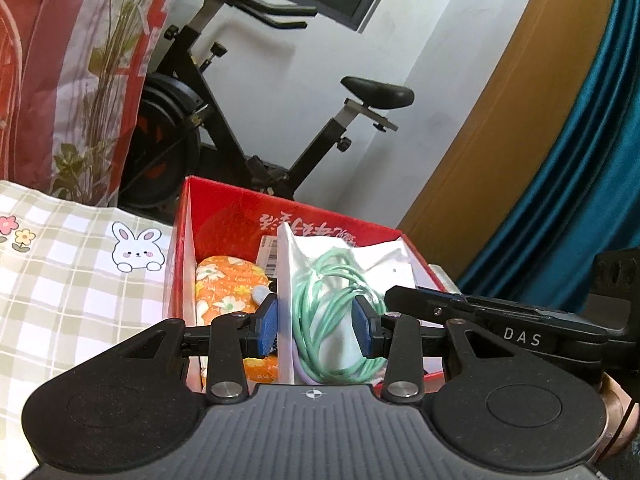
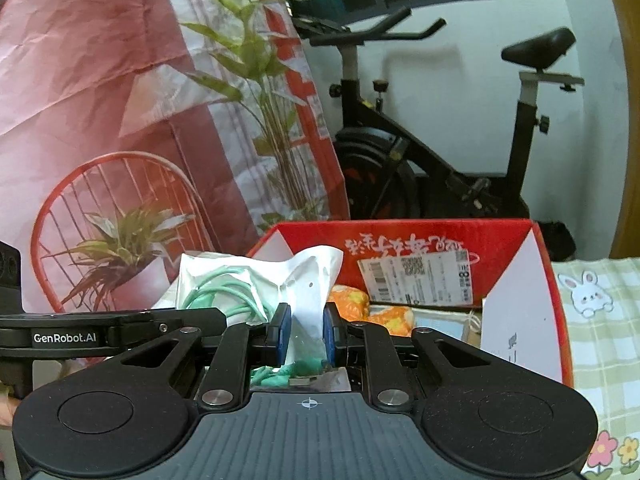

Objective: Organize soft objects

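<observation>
A clear plastic bag [image 2: 308,280] holding a coiled mint-green cable [image 1: 332,316] stands on end over the red cardboard box [image 1: 224,208], long axis upright, its open mouth flaring upward. The right gripper [image 2: 306,334] has its blue pads closed narrowly on the bag's middle. The left gripper [image 1: 316,326] is parted wide around the bag and cable, and contact cannot be told. Inside the box lie an orange floral pouch [image 1: 224,284] and a shipping label [image 2: 416,280].

Both wrist views look closely from opposite sides into the red box [image 1: 224,208].
</observation>
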`<state>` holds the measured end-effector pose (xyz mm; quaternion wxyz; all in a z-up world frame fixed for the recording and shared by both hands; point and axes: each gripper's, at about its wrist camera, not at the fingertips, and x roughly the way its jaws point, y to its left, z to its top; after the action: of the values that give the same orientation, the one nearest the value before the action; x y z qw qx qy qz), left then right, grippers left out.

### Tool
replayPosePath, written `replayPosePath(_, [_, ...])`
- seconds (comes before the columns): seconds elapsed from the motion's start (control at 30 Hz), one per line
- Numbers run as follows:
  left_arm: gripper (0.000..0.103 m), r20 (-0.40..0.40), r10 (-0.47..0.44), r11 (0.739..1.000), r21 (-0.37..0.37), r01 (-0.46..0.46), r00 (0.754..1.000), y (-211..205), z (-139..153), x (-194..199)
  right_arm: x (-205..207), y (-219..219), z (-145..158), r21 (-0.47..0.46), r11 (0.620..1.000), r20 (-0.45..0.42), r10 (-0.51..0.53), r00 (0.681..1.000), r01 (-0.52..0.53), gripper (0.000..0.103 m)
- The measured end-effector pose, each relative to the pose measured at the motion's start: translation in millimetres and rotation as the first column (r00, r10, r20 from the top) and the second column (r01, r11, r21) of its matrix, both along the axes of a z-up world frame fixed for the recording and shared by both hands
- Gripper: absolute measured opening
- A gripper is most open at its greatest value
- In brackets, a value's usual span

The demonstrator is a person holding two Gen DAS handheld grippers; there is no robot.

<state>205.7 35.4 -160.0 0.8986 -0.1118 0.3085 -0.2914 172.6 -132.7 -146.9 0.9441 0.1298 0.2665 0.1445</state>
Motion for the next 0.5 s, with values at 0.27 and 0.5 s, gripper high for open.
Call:
replayPosePath(0.27, [0.041,-0.02,0.024,1.0,0.021,-0.023,1.0,-6.6,-2.2,18.7,22.5,-9.3,-20.3,0.087,0.994,-0.064,-0.061,0.996,0.066,0.015])
replayPosePath(0.5, [0.045,-0.05,0.096,0.986,0.139,-0.089,0.994,-5.2,-12.1,28.8,44.9,-5.8,-44.2,0.067,0.994,-0.178,-0.075,0.981,0.089,0.014])
